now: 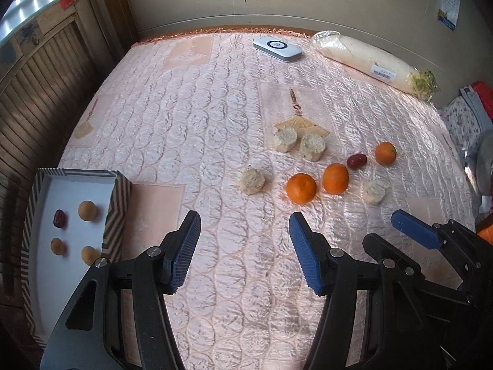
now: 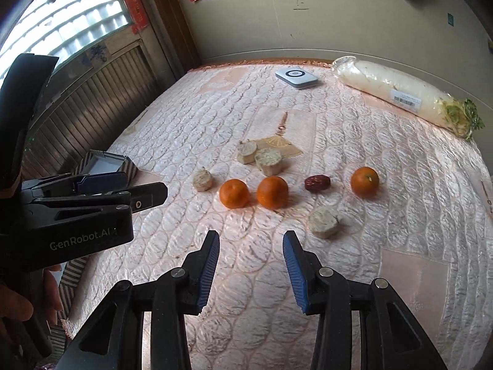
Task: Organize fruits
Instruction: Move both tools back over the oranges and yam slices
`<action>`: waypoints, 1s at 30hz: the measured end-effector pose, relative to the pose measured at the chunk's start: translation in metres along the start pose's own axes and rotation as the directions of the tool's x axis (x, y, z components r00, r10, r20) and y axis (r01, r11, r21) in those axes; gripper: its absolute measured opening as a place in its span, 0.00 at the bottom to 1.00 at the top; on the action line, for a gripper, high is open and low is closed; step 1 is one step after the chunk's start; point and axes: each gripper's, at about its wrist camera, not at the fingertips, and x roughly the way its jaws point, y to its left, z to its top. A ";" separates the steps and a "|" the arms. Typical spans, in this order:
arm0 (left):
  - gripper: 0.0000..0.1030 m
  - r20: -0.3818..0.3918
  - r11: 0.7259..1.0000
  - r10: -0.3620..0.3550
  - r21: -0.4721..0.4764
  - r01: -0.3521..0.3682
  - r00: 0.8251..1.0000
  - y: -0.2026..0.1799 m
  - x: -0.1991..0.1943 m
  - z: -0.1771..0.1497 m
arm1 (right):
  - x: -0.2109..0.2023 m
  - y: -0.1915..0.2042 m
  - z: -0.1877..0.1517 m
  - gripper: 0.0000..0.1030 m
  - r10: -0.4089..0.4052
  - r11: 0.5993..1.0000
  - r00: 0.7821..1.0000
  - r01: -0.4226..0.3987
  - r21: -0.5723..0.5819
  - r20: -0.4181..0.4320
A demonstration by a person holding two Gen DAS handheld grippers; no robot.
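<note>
Three tangerines lie on the pink quilted cloth: one (image 1: 301, 188) nearest, a second (image 1: 336, 178) beside it, a third (image 1: 385, 153) farther right. A red date (image 1: 356, 161) lies between the last two. Several pale cut chunks (image 1: 252, 180) are scattered around them. The striped box (image 1: 118, 203) at the left holds a date (image 1: 59, 218) and three small tan fruits (image 1: 87, 210). My left gripper (image 1: 245, 225) is open and empty, short of the tangerines. My right gripper (image 2: 251, 243) is open and empty too, just before the tangerines (image 2: 234, 193).
A wrapped white radish (image 1: 369, 61) and a white flat device (image 1: 277, 48) lie at the far edge by the wall. A wooden slatted panel (image 1: 40, 92) runs along the left. Folded cloth (image 1: 468, 117) sits at the right. A hand (image 2: 18, 305) holds the left gripper.
</note>
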 end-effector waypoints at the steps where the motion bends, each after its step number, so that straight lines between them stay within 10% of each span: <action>1: 0.58 -0.005 1.000 -0.002 0.005 0.002 1.000 -0.003 0.002 -0.001 | -0.001 -0.004 -0.002 0.40 -0.007 1.000 1.000 0.007 0.003 0.000; 30: 0.58 -0.064 0.991 -0.099 0.081 0.104 0.993 -0.031 0.055 0.018 | -0.008 -0.074 -0.014 0.40 -0.102 0.994 0.994 0.103 0.024 -0.049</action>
